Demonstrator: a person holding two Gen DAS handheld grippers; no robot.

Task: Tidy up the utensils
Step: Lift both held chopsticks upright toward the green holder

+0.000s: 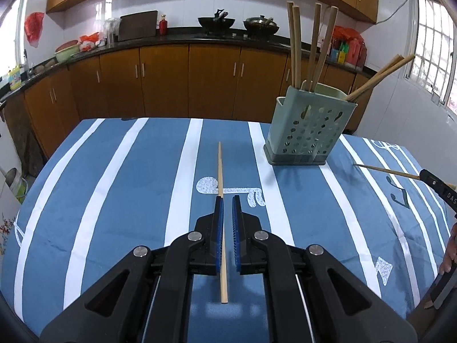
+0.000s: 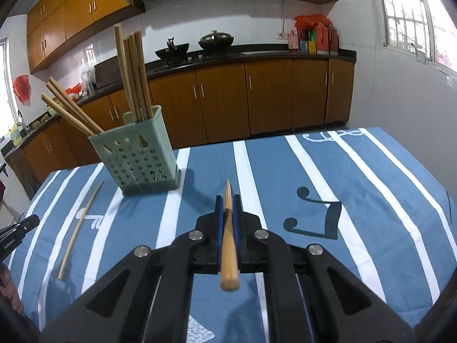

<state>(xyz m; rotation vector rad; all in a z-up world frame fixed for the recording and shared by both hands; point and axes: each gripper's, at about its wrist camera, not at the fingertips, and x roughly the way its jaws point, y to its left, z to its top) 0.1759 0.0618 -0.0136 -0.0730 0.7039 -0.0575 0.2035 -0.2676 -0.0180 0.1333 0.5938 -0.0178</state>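
A pale green perforated utensil holder (image 1: 307, 130) stands on the blue striped tablecloth (image 1: 120, 188) and holds several wooden chopsticks (image 1: 312, 43). It also shows in the right wrist view (image 2: 137, 154). A single chopstick (image 1: 220, 214) lies on the cloth between the fingers of my left gripper (image 1: 227, 200), which is narrowly open around it. That chopstick also shows in the right wrist view (image 2: 78, 228). My right gripper (image 2: 227, 200) is shut on another chopstick (image 2: 228, 234), held just above the cloth, right of the holder.
The table's far edge lies just behind the holder. Wooden kitchen cabinets (image 1: 188, 80) and a dark counter with two woks (image 1: 238, 24) stand beyond. A window (image 2: 414, 14) is at the right. The right gripper also shows at the left view's right edge (image 1: 440, 188).
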